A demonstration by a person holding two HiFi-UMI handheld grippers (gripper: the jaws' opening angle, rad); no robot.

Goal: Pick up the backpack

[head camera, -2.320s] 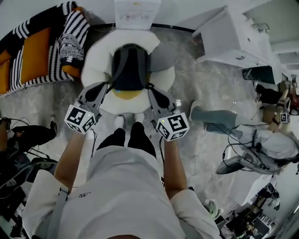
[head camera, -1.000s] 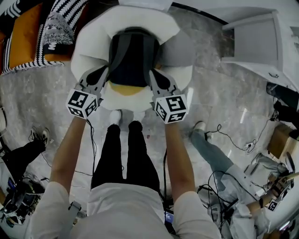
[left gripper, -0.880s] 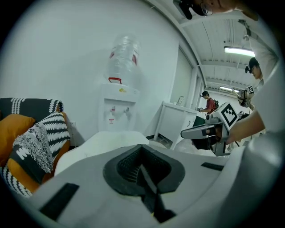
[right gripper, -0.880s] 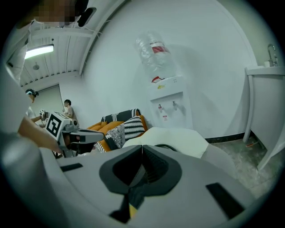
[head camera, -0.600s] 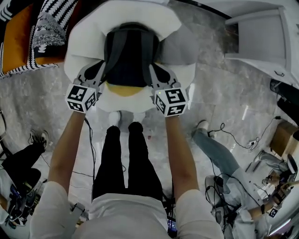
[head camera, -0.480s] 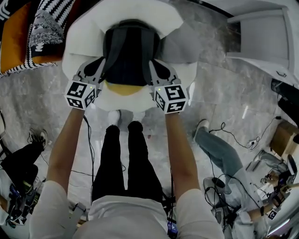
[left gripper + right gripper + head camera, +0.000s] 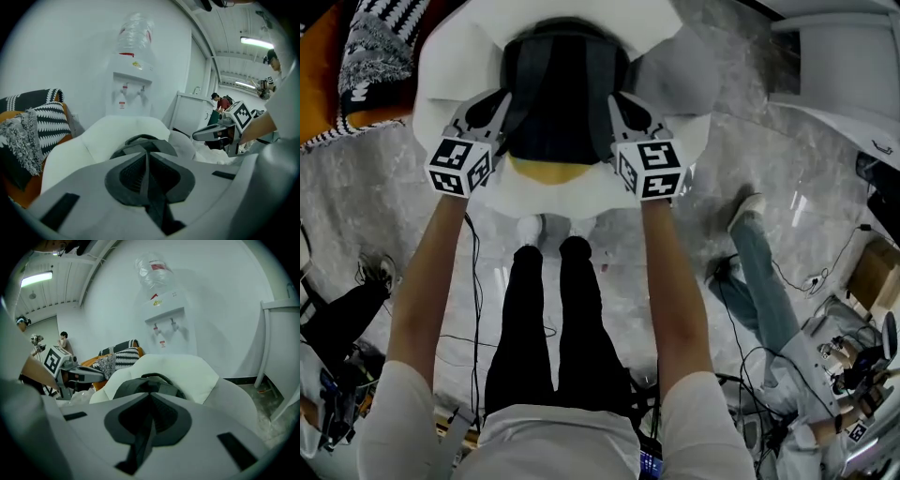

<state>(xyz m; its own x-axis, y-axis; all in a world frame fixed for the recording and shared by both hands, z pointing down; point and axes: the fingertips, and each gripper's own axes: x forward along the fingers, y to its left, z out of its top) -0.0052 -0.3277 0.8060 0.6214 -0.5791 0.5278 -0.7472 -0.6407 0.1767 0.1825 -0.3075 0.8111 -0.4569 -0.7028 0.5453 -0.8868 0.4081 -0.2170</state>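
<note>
The backpack (image 7: pixel 562 103), dark with grey shoulder straps facing up, lies in the hollow of a white armchair (image 7: pixel 455 52) just beyond the person's feet, its yellow lower edge nearest the person. Both gripper views show it resting against the chair's far backrest.

The left gripper (image 7: pixel 492 111) sits at the bag's left side. Its jaws are pressed together on a thin dark band, the left strap (image 7: pixel 157 211), which trails down out of the pads. The right gripper (image 7: pixel 625 111) mirrors it on the right side, clamped on the right strap (image 7: pixel 136 451) in the same way. The bag does not appear to have left the seat yet.

The grip looks slim: each strap is a narrow ribbon caught near the pad centre. When the bag's full weight comes on, the webbing could slide through the jaws. If one arm rises ahead of the other, the bag would tip and load one strap harder. A straight pull toward the person could drag the bag over the chair's near lip or snag it there.

Beyond the chair's far left lies a black-and-white striped cushion (image 7: pixel 380 42).
</note>
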